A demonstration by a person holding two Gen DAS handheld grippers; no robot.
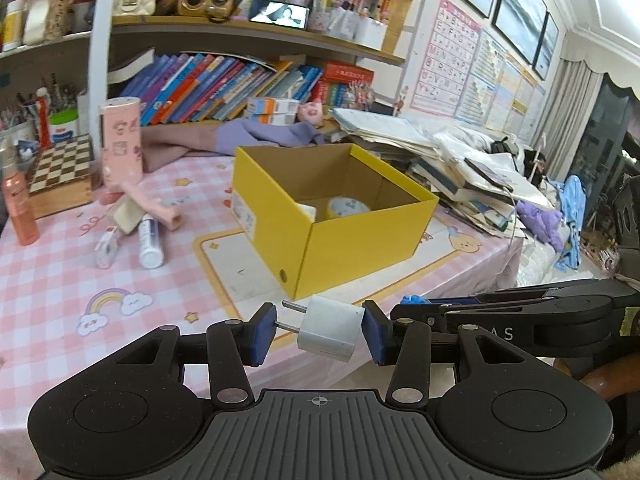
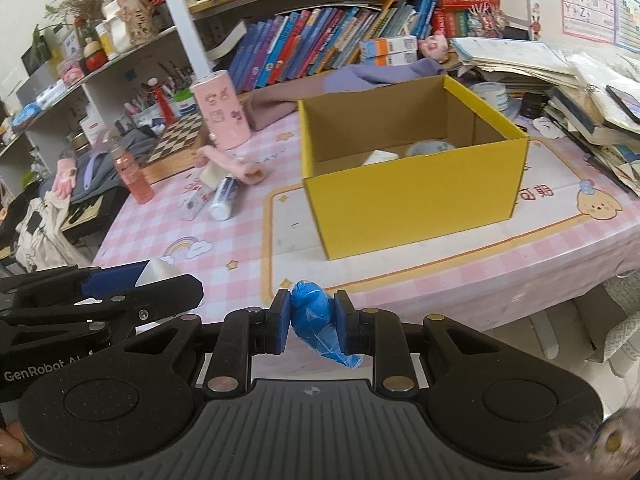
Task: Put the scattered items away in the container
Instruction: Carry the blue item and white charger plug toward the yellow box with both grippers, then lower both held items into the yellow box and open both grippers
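Note:
My left gripper (image 1: 320, 330) is shut on a white plug adapter (image 1: 331, 333), its two metal prongs pointing at the left pad. My right gripper (image 2: 311, 322) is shut on a crumpled blue plastic bag (image 2: 316, 322). Both hang over the table's near edge, side by side, short of the open yellow box (image 1: 360, 236) (image 2: 412, 204). A tape roll (image 1: 347, 207) (image 2: 430, 148) and a white item (image 2: 380, 157) lie inside it. On the cloth left of the box lie a white tube (image 1: 150, 242) (image 2: 224, 200), a small white pack (image 1: 107, 249) (image 2: 191, 208) and a pink piece (image 1: 154, 205) (image 2: 232, 164).
A pink cylinder (image 1: 120, 140), an orange bottle (image 1: 19, 208) and a chessboard box (image 1: 60, 172) stand at the left. Stacks of books and papers (image 1: 452, 160) crowd the right side. Shelves of books (image 1: 224, 80) line the back. The table drops off at the right (image 2: 560, 280).

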